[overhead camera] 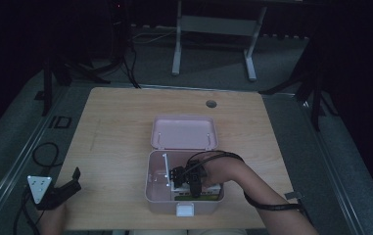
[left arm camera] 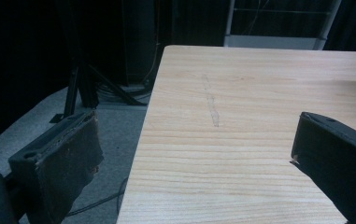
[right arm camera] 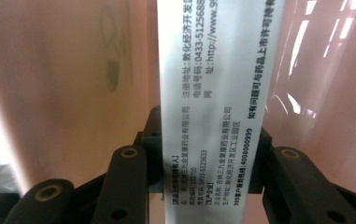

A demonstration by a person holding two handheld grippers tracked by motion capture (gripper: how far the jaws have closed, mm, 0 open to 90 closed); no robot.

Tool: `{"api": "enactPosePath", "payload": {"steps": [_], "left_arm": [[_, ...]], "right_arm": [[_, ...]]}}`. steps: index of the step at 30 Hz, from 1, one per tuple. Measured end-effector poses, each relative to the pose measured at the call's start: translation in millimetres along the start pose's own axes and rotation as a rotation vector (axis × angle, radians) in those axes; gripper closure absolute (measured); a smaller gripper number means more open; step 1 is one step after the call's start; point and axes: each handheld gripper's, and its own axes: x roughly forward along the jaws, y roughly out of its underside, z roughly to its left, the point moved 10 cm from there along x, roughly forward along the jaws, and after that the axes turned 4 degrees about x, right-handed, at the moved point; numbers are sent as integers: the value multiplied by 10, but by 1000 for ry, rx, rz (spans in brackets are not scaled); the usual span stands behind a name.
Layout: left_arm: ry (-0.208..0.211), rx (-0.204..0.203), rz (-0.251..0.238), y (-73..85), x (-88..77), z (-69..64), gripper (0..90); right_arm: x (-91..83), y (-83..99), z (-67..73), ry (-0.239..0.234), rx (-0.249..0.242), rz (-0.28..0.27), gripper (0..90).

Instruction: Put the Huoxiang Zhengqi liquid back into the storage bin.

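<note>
White carton [right arm camera: 220, 93] sits inside the pink box [overhead camera: 155, 196], pinched across its narrow sides by the right gripper [right arm camera: 208, 158]; pink walls close on both flanks. Box lid [overhead camera: 184, 132] lies open behind. Carton face carries Chinese print, "0433-5125633", "4008000999", "http://www". Left gripper [left arm camera: 194, 154] spread and empty over the table's [left arm camera: 241, 84] left edge, bare wood ahead.

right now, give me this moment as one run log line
right claw: shut on white printed box | place: inside open pink case | left claw: open, nothing between, over table corner
</note>
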Motion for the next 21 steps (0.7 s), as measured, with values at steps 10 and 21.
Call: {"api": "enactPosePath", "payload": {"steps": [10,21], "left_arm": [[1,6,3,3,3,-10,20],[-2,13,5,5,8,-15,20]], "right_arm": [[144,-16,10,-13,-7,-5,629],[161,-18,12,-2,0,0,611]]}}
